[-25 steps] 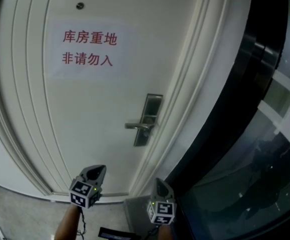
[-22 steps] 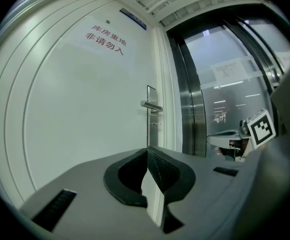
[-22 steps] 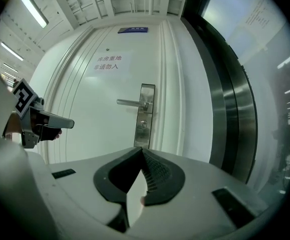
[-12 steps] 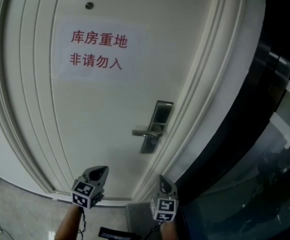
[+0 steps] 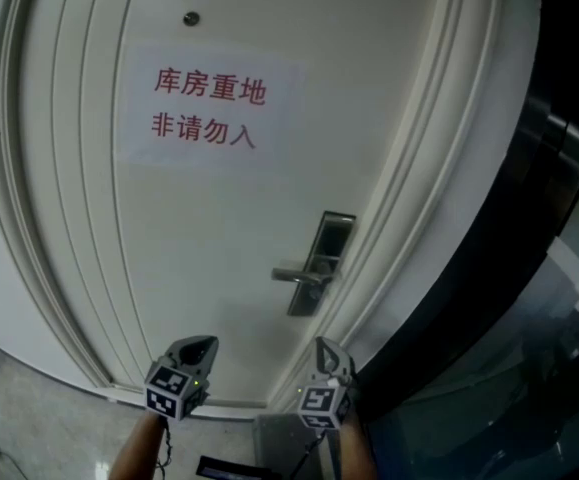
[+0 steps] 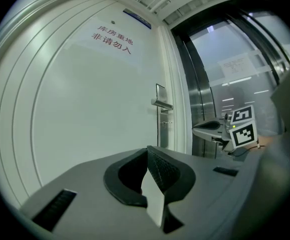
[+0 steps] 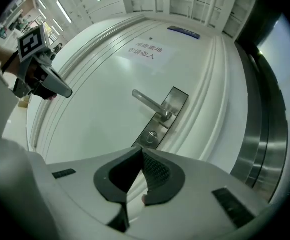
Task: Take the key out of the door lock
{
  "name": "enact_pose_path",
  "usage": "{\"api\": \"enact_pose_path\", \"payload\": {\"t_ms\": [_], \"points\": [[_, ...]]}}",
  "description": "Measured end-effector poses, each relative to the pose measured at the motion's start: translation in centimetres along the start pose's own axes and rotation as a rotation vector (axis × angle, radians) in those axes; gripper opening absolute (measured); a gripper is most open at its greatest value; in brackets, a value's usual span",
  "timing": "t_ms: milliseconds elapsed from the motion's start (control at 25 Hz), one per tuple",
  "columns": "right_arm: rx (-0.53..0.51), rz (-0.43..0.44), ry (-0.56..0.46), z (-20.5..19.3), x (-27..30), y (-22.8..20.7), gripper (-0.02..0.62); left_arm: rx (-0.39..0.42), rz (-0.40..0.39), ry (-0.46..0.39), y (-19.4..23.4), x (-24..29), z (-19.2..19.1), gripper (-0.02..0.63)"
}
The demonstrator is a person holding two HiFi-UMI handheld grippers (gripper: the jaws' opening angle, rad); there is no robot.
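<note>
The white door [image 5: 199, 228] carries a steel lock plate [image 5: 321, 260] with a lever handle [image 5: 297, 275]. In the left gripper view a small key [image 6: 166, 123] sticks out of the plate below the handle [image 6: 162, 104]. The right gripper view shows the keyhole [image 7: 153, 134] under the lever [image 7: 147, 101]. My left gripper [image 5: 197, 346] hangs low in front of the door, jaws shut and empty [image 6: 147, 149]. My right gripper [image 5: 327, 351] is below the lock and some way short of it, shut with nothing in it [image 7: 141, 150].
A paper sign with red characters [image 5: 205, 105] is stuck high on the door, under a peephole [image 5: 191, 18]. A dark metal and glass frame [image 5: 539, 198] runs along the right side. Pale floor tiles [image 5: 29, 428] show at the bottom left.
The door and lock have slid right and down in the head view. My right gripper has risen a little toward the lock. The left gripper has barely moved.
</note>
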State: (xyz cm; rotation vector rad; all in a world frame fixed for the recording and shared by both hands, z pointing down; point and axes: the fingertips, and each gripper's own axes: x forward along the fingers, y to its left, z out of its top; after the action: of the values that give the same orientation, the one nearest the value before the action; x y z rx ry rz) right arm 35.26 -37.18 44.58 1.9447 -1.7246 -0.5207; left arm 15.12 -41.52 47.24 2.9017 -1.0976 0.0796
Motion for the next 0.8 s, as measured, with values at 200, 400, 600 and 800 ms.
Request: {"api": "enact_pose_path", "payload": {"t_ms": [200,400,600,800], "points": [[-0.098,-0.019,0.001,-0.5,2.1,-0.1,0.012,0.000,0.007,-0.004,0.3,-0.1,0.1,0.008],[-0.219,-0.038,0.010,-1.8,4.1,-0.1,0.013,-0.002,0.013,-0.006,0.5,-0.1,0.1,0.008],[-0.378,-0.072,-0.009,-0.3,5.1,-1.0,0.014,0.004,0.010,-0.009,0.3,0.1,0.0,0.008],[-0.499,-0.083,-0.011,0.3,6.7,-1.3,0.035,0.000,0.018,-0.010,0.7,0.2,0.0,0.008]]}}
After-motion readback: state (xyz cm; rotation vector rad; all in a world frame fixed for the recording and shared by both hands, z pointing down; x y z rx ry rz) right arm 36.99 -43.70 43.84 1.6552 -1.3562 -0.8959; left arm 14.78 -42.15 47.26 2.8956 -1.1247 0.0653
